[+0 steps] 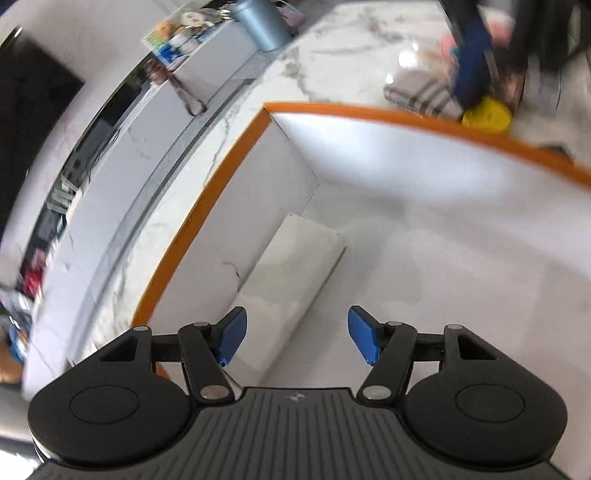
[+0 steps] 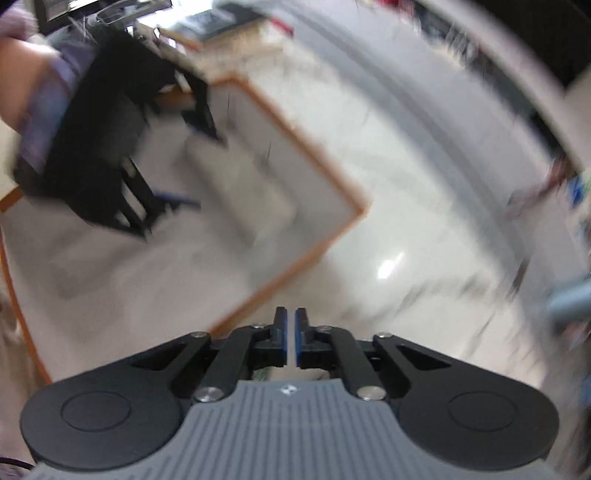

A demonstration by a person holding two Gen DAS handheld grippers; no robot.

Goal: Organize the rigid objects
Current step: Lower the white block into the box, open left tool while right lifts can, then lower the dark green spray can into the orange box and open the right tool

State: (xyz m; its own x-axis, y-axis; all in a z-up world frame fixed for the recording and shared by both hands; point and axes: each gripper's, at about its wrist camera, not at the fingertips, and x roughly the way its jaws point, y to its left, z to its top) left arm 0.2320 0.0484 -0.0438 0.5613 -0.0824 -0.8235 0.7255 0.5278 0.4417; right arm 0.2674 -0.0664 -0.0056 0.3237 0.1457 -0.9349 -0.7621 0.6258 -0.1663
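My left gripper (image 1: 297, 328) hangs open over a white box with an orange rim (image 1: 207, 206). A white rectangular block (image 1: 295, 266) lies on the box floor along its left wall, below and ahead of the blue pads (image 1: 232, 336), with nothing held between them. My right gripper (image 2: 290, 325) is shut with only a thin slit between its jaws and nothing seen in it; it hovers over the marble counter just outside the box rim (image 2: 295, 140). In the left wrist view its blurred blue fingers (image 1: 472, 74) point down by a yellow object (image 1: 485, 114) beyond the box.
A striped cloth (image 1: 421, 92) lies on the marble counter (image 1: 351, 48) behind the box. A blue-grey cylinder (image 1: 262, 22) stands at the counter's far edge, also visible as a cylinder (image 2: 569, 299) at right. A person's sleeve (image 2: 44, 96) shows upper left.
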